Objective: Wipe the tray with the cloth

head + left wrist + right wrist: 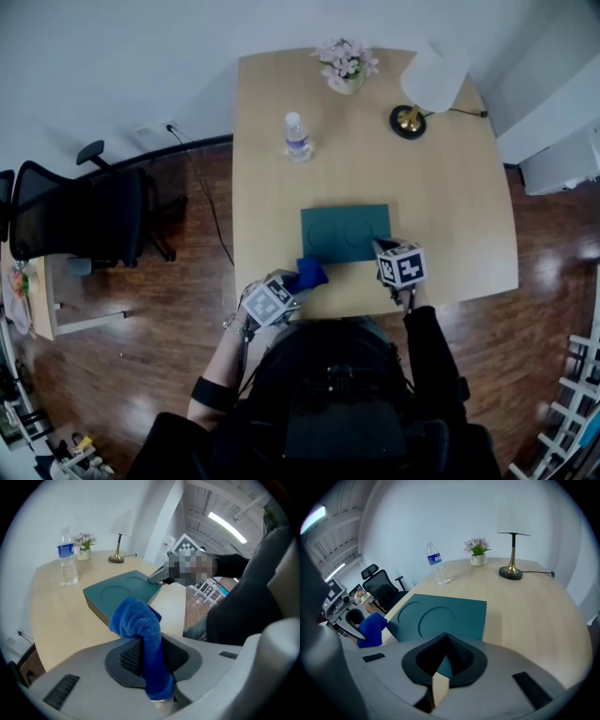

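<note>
Left gripper [294, 285] and right gripper [382, 248] both sit at the near edge of the wooden table [450, 187], one on each side of the work. On the table, close to the person, the dark green tray [345, 232] lies flat; its top, with two round recesses, shows no streak or smear that would tell wiped from unwiped. The right gripper's tip is at the tray's near right corner with only a narrow slit between its jaws. The tray's edge shows through that slit, but I cannot tell whether the pads actually pinch it. The left gripper is clamped on the blue cloth [309, 275], which stands up out of its jaws in a bunched fold just off the tray's near left corner, apparently not yet on the tray. As I judge it, the cloth is picked up and brought to the tray and the tray is perhaps being steadied, while the wiping itself, across the whole top, is still to do. Farther back, the lamp [427, 89] and water bottle [297, 138] stand well apart from the tray.
</note>
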Demonstrator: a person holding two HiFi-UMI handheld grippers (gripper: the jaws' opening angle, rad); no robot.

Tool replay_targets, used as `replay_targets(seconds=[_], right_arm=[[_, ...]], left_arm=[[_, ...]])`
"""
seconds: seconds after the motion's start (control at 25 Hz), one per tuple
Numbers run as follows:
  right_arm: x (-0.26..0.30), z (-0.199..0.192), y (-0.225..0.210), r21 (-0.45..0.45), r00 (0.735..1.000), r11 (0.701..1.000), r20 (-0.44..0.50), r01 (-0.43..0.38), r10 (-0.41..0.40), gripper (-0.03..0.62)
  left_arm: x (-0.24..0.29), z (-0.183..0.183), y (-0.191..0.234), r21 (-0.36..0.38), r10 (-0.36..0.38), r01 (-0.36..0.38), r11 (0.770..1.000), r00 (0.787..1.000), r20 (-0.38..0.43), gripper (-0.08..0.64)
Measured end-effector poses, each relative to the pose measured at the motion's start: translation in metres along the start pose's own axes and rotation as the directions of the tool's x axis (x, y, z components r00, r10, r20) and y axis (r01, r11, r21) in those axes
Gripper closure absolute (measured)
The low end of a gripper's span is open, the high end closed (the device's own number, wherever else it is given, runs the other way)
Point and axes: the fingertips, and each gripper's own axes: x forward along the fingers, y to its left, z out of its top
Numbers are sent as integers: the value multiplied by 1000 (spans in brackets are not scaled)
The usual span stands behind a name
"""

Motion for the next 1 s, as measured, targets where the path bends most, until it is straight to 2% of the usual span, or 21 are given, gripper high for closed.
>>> replay_targets(seconds=[0.12,0.28,0.44,0.6,0.68,0.8,1.0], right_arm=[[1,-1,1,12,1000,1000,3,11,-11,584],[-8,-3,12,-14,999,999,-4,39,-39,584],[-41,-13,47,-41,998,999,44,35,-33,584],[-56,-29,74,2,998,1000,56,-24,24,584],[-61,-32,76,8,998,1000,64,-28,27,584],[-64,-33,75,10,997,1000,76,-15,14,584],[-61,-36,77,-2,998,1000,68,-17,17,584]], left_arm=[[-27,12,-10,-17,33,-32,999,997,72,466],[-60,10,-2,-118,149,-132,984,977,153,466],[-72,-13,10,-231,251,-214,949,957,147,466],[-67,-31,17,-298,298,-253,920,947,118,466],[-66,-36,23,-337,333,-281,899,937,108,466],[-65,-43,43,-413,394,-325,851,914,93,466],[-49,-41,105,-561,445,-323,762,891,92,465]])
